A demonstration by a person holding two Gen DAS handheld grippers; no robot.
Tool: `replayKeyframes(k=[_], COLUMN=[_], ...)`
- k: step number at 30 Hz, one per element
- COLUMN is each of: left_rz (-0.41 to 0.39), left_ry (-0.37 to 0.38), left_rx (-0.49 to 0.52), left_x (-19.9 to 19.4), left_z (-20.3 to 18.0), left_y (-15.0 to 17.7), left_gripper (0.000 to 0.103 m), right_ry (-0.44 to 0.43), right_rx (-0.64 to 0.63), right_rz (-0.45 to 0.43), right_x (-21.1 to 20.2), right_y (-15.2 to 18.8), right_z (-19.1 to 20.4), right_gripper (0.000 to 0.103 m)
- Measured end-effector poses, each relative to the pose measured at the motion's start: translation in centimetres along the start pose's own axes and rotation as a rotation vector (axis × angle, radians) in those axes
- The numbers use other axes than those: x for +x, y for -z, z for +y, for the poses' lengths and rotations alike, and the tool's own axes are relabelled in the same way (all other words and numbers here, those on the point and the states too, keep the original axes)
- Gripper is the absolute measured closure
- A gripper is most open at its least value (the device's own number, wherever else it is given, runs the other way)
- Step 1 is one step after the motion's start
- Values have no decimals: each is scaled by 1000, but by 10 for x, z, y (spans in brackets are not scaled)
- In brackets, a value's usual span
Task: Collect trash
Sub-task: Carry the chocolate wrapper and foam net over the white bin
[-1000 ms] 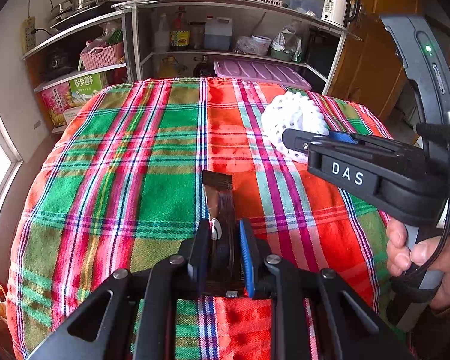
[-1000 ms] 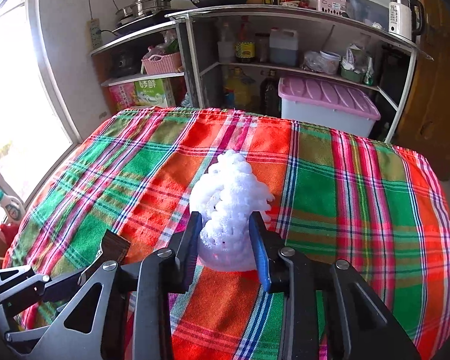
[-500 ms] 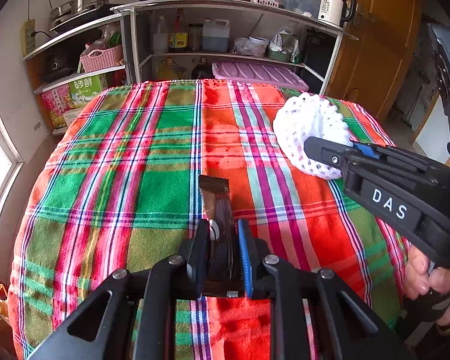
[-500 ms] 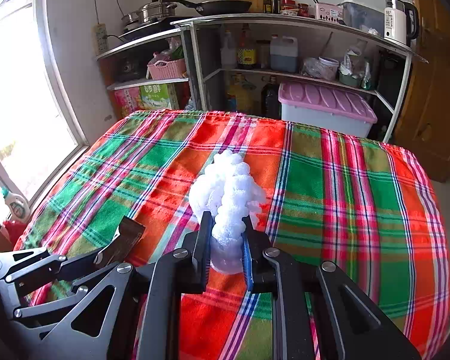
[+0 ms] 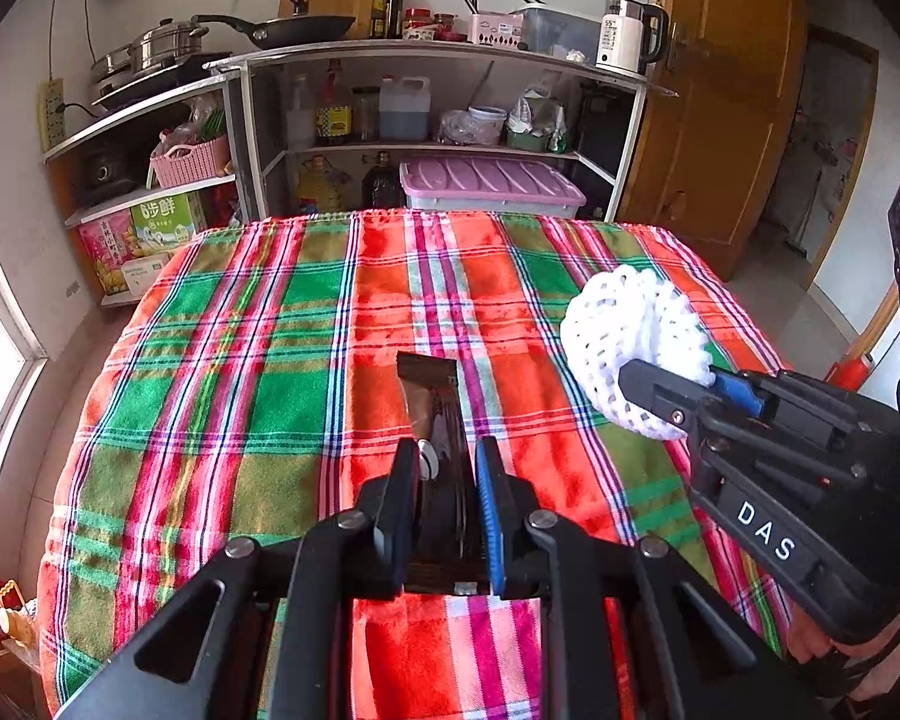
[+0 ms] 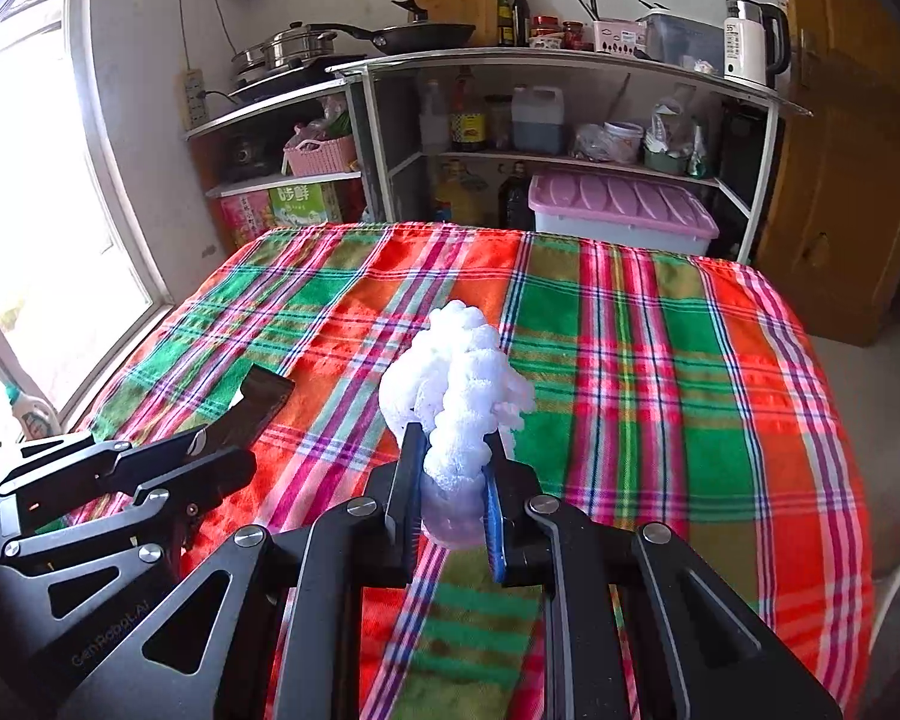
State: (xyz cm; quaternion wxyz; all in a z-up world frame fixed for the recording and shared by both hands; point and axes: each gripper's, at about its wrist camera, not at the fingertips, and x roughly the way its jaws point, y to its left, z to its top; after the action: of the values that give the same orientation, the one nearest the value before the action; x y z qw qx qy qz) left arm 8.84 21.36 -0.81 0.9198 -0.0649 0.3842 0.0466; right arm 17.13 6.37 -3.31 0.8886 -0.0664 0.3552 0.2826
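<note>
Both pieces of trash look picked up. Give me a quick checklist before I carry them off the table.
1. Left gripper clamped on the brown wrapper: ok, jaws pinch its near end.
2. Right gripper clamped on the white foam net: ok, the foam is squeezed between the jaws.
3. Both pieces clear of the plaid tablecloth: cannot tell.
4. Other trash left on the cloth: ok, none visible.
5. The two grippers apart: ok, side by side, not touching.
6. Trash bin located: not ok, none in either view.

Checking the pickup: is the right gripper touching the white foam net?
Touching. The right wrist view shows the right gripper pinching the white foam net between both pads.
</note>
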Motion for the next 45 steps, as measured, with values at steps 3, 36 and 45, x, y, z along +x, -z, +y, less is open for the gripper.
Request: replayKeyframes(k=[3,36,45], left_rz=[-19,-45,2], left_ry=[9,312,429], left_rx=[20,278,386], left_x=[-10,-26,-21], left_z=[-13,-230,-323], left_y=[0,-3,13], left_gripper=[83,83,83], right_ry=[11,343,478], right_rx=[28,275,375], right_rz=[-18,-137,-123], right_x=[-18,-178,-224], right_y=[6,76,117], right_z=[-9,-177,-245], right_gripper=[86,86,86])
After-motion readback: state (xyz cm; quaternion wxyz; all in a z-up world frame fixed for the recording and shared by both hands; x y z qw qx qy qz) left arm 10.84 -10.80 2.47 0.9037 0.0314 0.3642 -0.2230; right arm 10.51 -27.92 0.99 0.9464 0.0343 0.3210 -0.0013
